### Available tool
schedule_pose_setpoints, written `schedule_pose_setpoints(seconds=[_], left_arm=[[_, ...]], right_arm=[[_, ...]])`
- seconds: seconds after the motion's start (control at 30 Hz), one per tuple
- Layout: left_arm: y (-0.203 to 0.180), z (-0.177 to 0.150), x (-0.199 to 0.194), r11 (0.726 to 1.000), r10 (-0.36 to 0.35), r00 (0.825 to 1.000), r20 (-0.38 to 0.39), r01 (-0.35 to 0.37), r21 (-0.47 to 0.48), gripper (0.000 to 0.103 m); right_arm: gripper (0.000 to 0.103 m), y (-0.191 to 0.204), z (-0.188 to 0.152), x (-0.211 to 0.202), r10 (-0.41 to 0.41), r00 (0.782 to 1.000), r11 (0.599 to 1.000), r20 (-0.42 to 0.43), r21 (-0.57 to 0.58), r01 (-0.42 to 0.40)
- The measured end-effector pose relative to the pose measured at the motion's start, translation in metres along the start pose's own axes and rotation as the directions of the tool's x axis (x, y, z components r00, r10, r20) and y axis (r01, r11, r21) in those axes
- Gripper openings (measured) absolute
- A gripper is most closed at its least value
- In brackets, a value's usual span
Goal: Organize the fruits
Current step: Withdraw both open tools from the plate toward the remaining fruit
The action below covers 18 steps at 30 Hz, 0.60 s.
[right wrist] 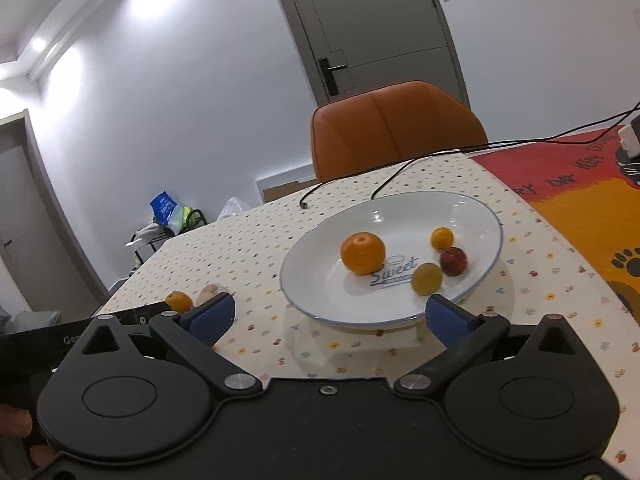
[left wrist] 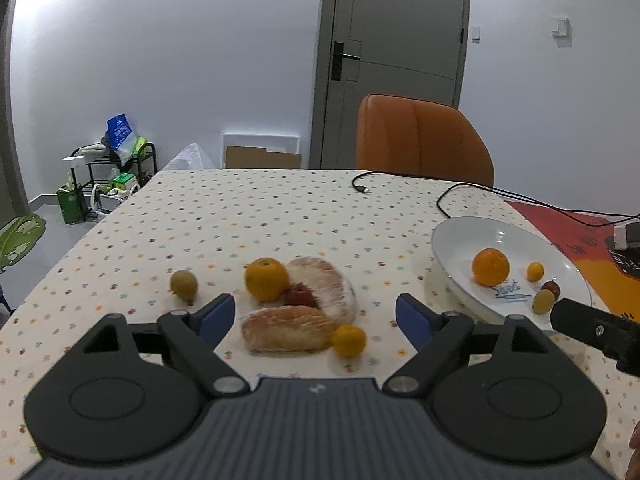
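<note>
My left gripper (left wrist: 315, 316) is open just above the table, near two wrapped bread rolls (left wrist: 288, 330). Around the rolls lie a large orange (left wrist: 267, 278), a red fruit (left wrist: 300, 296), a small orange (left wrist: 349, 340) and, off to the left, a green fruit (left wrist: 184, 285). The white "Sweet" plate (right wrist: 320, 280) holds a large orange (right wrist: 363, 253), a small orange (right wrist: 442, 238), a red fruit (right wrist: 453, 261) and a green-yellow fruit (right wrist: 427, 278). My right gripper (right wrist: 328, 316) is open and empty at the plate's near rim.
A polka-dot cloth (left wrist: 240, 216) covers the table. Black cables (left wrist: 460, 196) trail across its far side beside a red and orange mat (right wrist: 580, 208). An orange chair (left wrist: 420, 140) stands behind the table. A rack with bags (left wrist: 116, 160) sits on the floor to the left.
</note>
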<state>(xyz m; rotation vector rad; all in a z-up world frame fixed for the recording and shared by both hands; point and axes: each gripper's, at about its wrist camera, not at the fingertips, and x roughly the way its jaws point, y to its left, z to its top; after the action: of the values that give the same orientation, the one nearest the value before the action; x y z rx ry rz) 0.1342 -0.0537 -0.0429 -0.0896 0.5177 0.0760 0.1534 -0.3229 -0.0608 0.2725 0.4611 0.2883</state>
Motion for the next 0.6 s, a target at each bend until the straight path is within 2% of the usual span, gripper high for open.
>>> schedule_pose_setpoints(seconds=[0.6], left_arm=[[0.039,-0.005,-0.006,0.998,0.06,0.998,-0.021,-0.06,-0.036,0.086]], right_arm=[[0.103,0.041,-0.004,0.014,0.069,0.996,0.995,-0.059,-0.063,-0.073]])
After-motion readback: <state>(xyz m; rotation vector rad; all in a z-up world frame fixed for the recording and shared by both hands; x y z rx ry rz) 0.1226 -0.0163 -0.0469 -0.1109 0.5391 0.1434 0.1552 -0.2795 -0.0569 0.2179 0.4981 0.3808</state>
